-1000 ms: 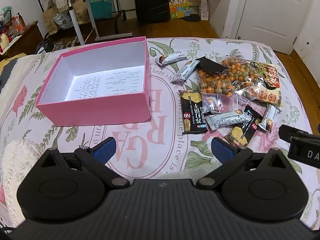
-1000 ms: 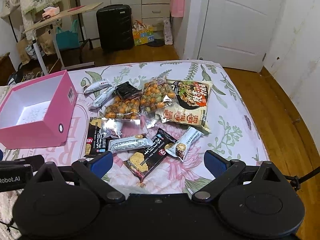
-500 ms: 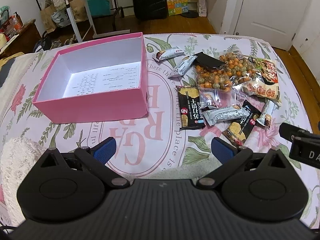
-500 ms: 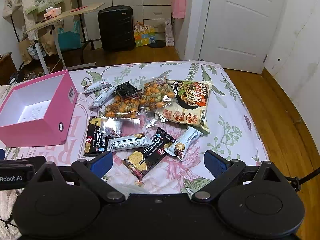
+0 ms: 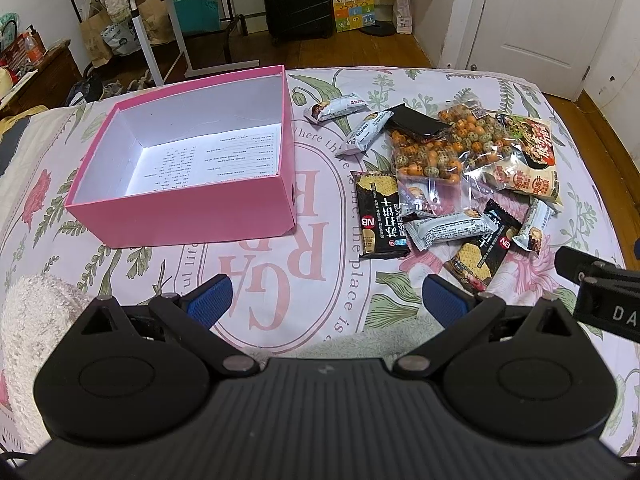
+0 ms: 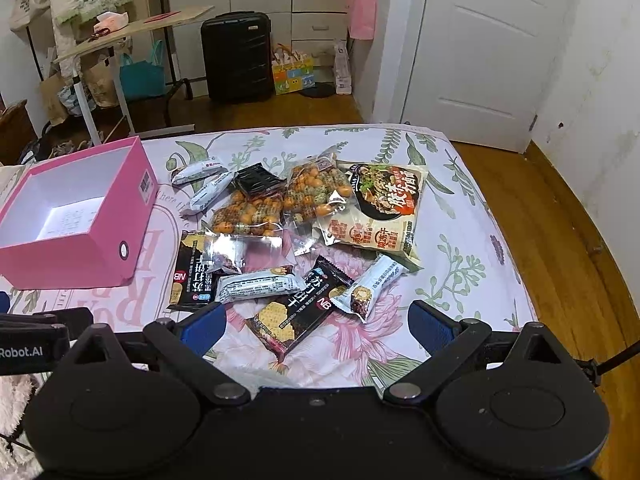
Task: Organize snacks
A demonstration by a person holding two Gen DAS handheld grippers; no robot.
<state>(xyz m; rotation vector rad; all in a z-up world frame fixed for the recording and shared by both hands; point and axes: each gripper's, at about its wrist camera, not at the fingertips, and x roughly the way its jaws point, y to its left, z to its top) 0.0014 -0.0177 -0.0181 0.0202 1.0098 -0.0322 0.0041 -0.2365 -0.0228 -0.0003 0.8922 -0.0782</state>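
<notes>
An open pink box [image 5: 188, 208] [image 6: 72, 256] with a white inside and a printed sheet on its floor sits on the flowered bedspread, nothing else in it. To its right lies a pile of snacks: two black cracker packs [image 5: 380, 216] [image 6: 298, 312], white bars [image 5: 444, 230] [image 6: 256, 284], clear bags of coated peanuts [image 5: 424, 156] [image 6: 316, 196] and a large noodle pack [image 6: 380, 212]. My left gripper [image 5: 326, 302] is open, low over the bedspread in front of the box. My right gripper [image 6: 316, 326] is open, just short of the nearest cracker pack.
A fluffy white blanket [image 5: 36, 312] lies at the near left. Beyond the bed are a black suitcase [image 6: 236, 56], a folding desk [image 6: 132, 36] with bags under it, a white door [image 6: 492, 48] and wooden floor [image 6: 560, 220] to the right.
Both views have drawn back and up a little: box and snacks appear slightly smaller and farther. Nothing on the bed has moved, and both grippers stay open.
</notes>
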